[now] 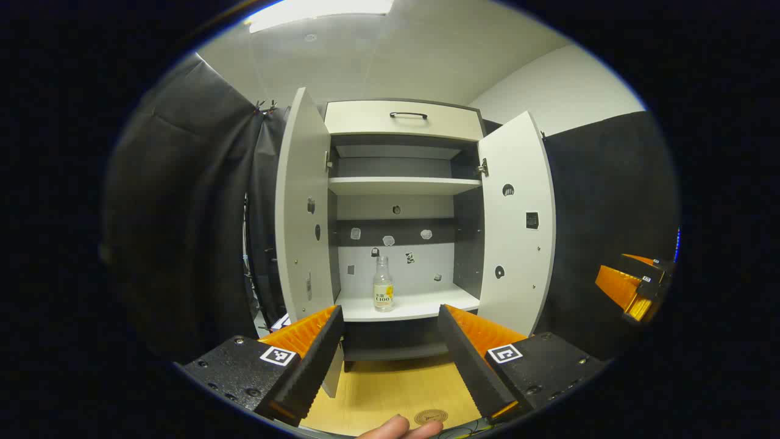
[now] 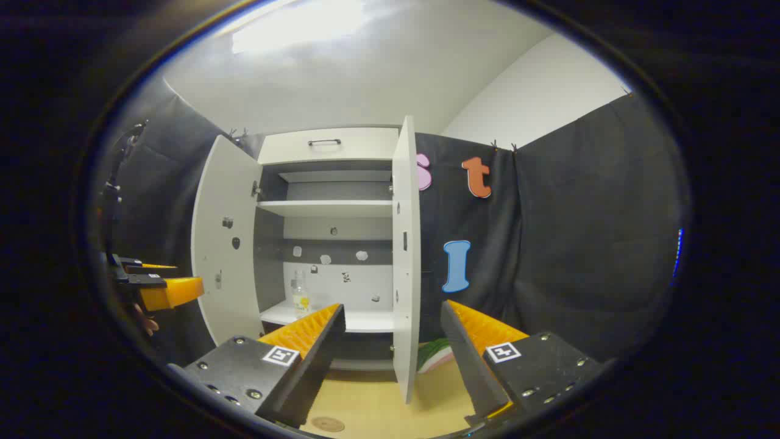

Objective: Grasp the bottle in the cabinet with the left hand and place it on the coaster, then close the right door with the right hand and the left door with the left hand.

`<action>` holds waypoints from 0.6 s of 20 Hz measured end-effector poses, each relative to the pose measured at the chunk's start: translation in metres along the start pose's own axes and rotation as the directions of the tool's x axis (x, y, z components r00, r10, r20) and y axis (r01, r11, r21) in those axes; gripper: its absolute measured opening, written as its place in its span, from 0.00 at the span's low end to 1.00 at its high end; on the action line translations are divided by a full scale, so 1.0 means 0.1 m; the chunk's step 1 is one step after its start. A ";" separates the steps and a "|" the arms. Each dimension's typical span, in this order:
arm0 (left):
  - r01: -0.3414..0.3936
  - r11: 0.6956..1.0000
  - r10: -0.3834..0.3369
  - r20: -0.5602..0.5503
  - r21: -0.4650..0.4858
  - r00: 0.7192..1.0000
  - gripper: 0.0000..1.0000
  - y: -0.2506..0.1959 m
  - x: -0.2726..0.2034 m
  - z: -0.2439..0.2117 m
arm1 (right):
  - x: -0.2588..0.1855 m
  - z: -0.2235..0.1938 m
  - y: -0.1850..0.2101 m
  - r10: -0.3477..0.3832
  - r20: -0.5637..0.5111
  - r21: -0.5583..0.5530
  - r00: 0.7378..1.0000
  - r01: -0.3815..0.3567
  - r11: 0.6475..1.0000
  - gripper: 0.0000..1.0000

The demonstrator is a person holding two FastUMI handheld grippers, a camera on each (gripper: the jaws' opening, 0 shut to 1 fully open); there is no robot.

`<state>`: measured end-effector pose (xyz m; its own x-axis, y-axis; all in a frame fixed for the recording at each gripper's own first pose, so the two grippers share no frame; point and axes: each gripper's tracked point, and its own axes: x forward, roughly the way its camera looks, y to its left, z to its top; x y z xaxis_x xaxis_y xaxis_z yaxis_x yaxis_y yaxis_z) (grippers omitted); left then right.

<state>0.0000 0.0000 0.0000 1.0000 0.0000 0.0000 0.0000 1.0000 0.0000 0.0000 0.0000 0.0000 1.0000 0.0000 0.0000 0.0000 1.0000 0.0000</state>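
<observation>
With both doors swung outward, the cabinet (image 1: 404, 125) stands open at the back of the booth, and its lower shelf (image 1: 420, 303) carries the bottle (image 1: 382, 285). The bottle stands upright near the front edge of that shelf, left of the shelf's middle, well apart from both gripper tips. The left door (image 1: 300, 207) and the right door (image 1: 517, 219) flank the opening in the left gripper view; the upper shelf (image 1: 402, 184) sits above, and a drawer front with a dark handle (image 1: 408, 114) caps the cabinet.

The left gripper (image 1: 390, 360) faces the cabinet opening with its jaws spread wide and nothing between them. Below it lies the wooden table (image 1: 390, 384), and the round coaster (image 1: 431, 417) rests at the near edge of that surface, just beside a fingertip of the person's hand (image 1: 399, 428). The right gripper appears at the right edge of this view, well apart from the cabinet.

In the right gripper view, the right gripper (image 2: 393, 366) points at the edge of the right door (image 2: 407, 256), with its jaws also wide apart and holding nothing. The bottle (image 2: 300, 295) shows on the lower shelf behind the left fingertip. The coaster (image 2: 328, 424) lies on the table near its front edge. A green and pink object (image 2: 436, 355) rests on the table beside the right door's foot; its identity cannot be determined. The left gripper (image 2: 158, 286) shows at the left edge.
</observation>
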 end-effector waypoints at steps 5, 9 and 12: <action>-0.031 0.999 0.031 -0.011 -0.010 0.999 0.98 0.02 0.04 -0.02 | 0.34 0.02 0.01 0.033 -0.006 0.013 0.999 -0.033 0.999 0.95; -0.020 0.996 0.014 -0.075 -0.082 0.997 0.98 -0.02 -0.02 -0.21 | 0.59 -0.01 0.14 0.059 -0.044 0.014 0.997 -0.059 0.998 0.96; -0.057 0.995 0.046 -0.134 -0.083 0.990 0.98 0.15 -0.08 -0.39 | 0.82 0.11 0.34 0.068 -0.033 0.036 0.997 -0.067 0.997 0.96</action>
<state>-0.0084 0.0155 -0.0389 0.9899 0.0459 -0.1345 -0.0574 0.9949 -0.0829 0.0815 0.0340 0.0106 0.9971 0.0682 -0.0335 -0.0670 0.9971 0.0360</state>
